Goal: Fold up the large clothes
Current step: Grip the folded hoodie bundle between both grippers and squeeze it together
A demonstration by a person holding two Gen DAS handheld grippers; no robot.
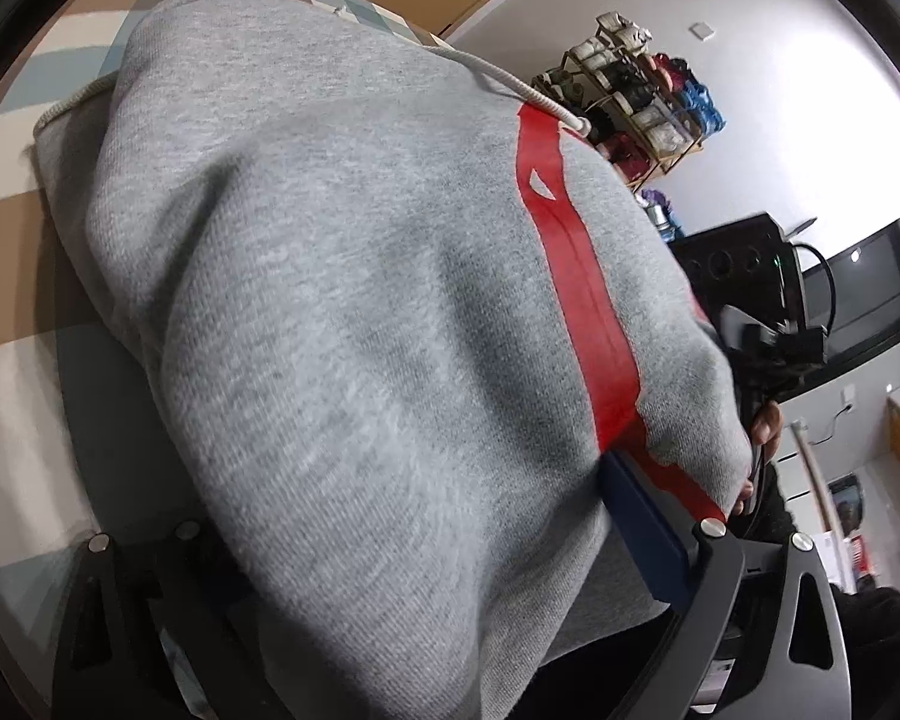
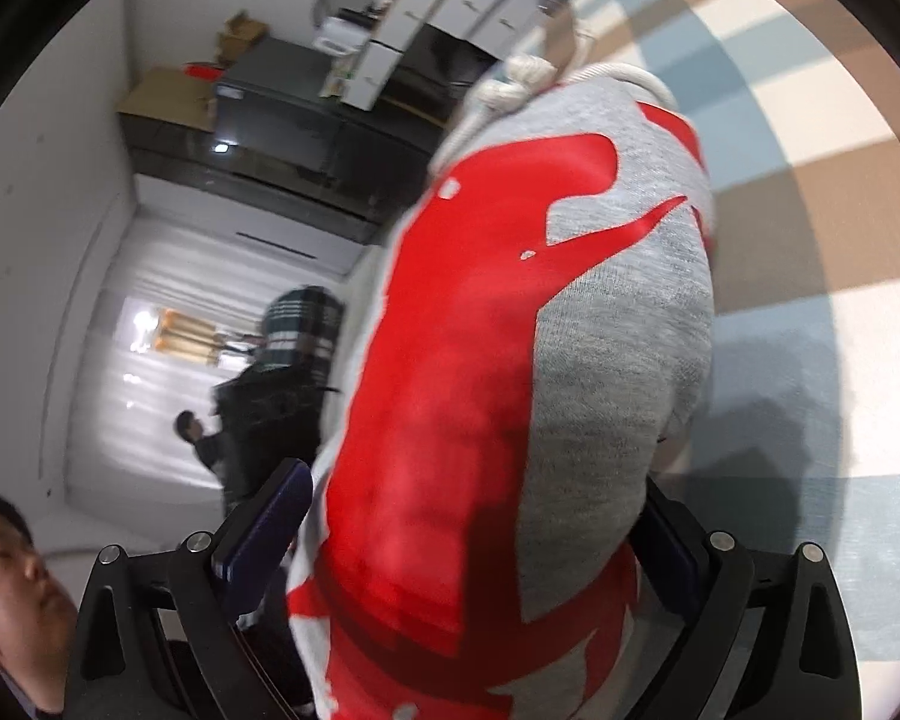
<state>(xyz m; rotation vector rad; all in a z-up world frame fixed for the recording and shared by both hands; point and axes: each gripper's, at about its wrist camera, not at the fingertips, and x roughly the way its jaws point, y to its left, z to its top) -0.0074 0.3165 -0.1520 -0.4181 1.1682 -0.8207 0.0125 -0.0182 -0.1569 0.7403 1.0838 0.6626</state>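
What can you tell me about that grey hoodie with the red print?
The grey hoodie is a thick knit sweatshirt fabric with a large glossy red print and a whitish drawstring. It is bunched into a bulky mound, lying between the fingers of the left gripper and right gripper, above a checked blue, tan and white surface.

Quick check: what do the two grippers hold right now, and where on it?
Both grippers have the folded grey hoodie bunched between their jaws: the left gripper on plain grey fabric, the right gripper across its red print.
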